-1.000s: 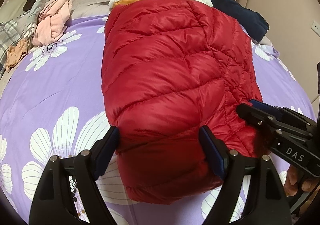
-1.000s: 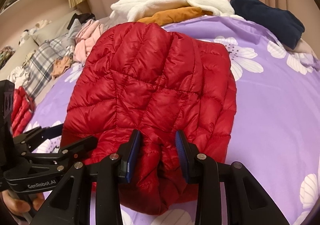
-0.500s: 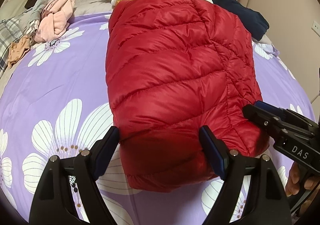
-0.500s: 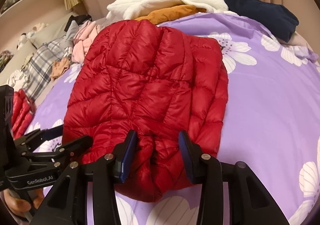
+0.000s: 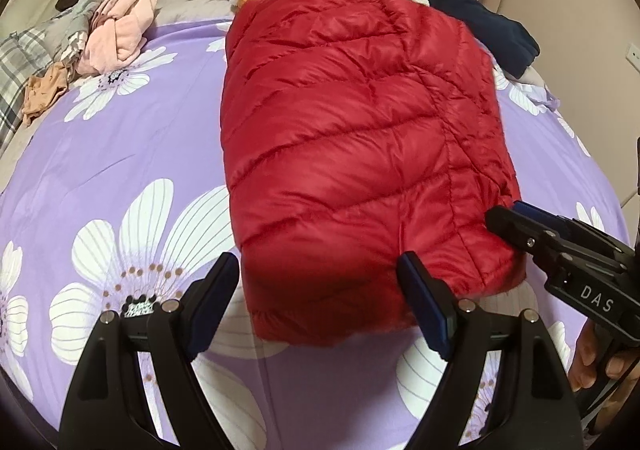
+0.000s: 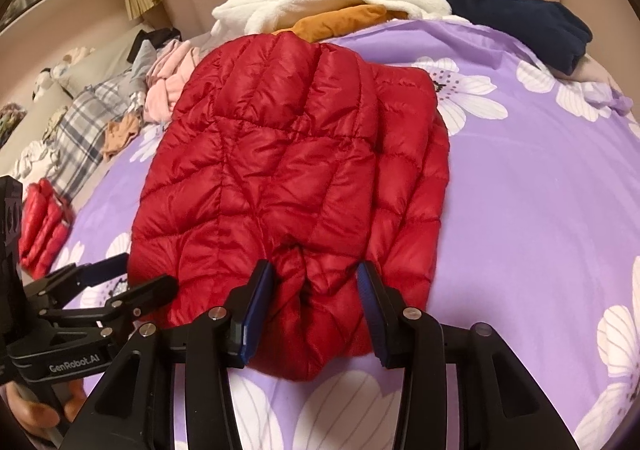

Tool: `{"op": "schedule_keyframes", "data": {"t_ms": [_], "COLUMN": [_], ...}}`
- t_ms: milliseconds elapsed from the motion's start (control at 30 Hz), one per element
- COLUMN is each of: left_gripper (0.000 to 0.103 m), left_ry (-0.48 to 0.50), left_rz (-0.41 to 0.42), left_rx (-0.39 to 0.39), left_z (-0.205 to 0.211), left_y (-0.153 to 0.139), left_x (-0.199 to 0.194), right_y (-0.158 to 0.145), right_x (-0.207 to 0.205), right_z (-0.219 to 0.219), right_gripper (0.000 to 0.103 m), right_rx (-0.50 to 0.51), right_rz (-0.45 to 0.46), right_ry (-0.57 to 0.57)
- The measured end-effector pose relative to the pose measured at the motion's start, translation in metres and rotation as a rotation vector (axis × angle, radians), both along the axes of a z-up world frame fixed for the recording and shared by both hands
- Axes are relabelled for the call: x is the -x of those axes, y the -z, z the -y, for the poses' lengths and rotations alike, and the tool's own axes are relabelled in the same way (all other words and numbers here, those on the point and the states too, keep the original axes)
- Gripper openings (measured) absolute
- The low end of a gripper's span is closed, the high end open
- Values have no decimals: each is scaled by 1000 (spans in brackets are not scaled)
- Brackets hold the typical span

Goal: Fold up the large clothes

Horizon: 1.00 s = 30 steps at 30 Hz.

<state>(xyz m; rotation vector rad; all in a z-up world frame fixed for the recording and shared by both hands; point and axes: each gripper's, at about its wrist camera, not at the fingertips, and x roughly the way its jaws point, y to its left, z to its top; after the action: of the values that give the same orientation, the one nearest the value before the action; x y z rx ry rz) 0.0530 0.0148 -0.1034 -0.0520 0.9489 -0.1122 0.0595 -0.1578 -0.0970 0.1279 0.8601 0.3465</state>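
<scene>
Currently: red down jacket (image 5: 360, 138), folded, lying mid-bed (image 5: 120, 154), long axis running away from both tongs toward the far edge. Left tongs (image 5: 320, 302) apart, straddling its near hem. Right tongs (image 6: 316, 310) partly apart around a bunched near-edge fold; grip unclear. Both hands equally near.

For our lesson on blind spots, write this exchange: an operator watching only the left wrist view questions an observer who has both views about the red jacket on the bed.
Operator: I see the right claw only side-on. What is between its fingers?
Observer: A puckered ridge of the red jacket, at its near edge, is pinched there.
Operator: Is anything else red around?
Observer: Yes. A second red quilted piece lies at the edge of the bed, just below a plaid cloth.
</scene>
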Motion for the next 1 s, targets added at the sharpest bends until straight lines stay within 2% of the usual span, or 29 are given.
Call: {"op": "schedule_keyframes", "data": {"t_ms": [167, 333, 433, 700, 767, 800, 1000], "left_gripper": [83, 96, 103, 103, 103, 103, 103], "left_ry": [-13, -49, -71, -94, -99, -100, -148], "left_rz": [23, 65, 95, 118, 137, 157, 199], "left_rx": [-42, -46, -38, -17, -30, -37, -118], "left_z": [1, -9, -15, -20, -18, -16, -11], "left_y": [-15, -40, -55, -84, -92, -98, -123], "left_x": [20, 42, 51, 68, 76, 80, 97], "right_y": [-20, -47, -59, -77, -81, -83, -100], "right_x": [21, 45, 55, 65, 68, 70, 83], "right_z": [4, 11, 13, 11, 10, 10, 8], "right_gripper": [46, 67, 73, 78, 91, 102, 102], "right_rx": [9, 0, 7, 4, 7, 6, 18], "right_rz": [28, 90, 118, 119, 123, 129, 194], "right_ry": [3, -4, -3, -28, -32, -33, -14]}}
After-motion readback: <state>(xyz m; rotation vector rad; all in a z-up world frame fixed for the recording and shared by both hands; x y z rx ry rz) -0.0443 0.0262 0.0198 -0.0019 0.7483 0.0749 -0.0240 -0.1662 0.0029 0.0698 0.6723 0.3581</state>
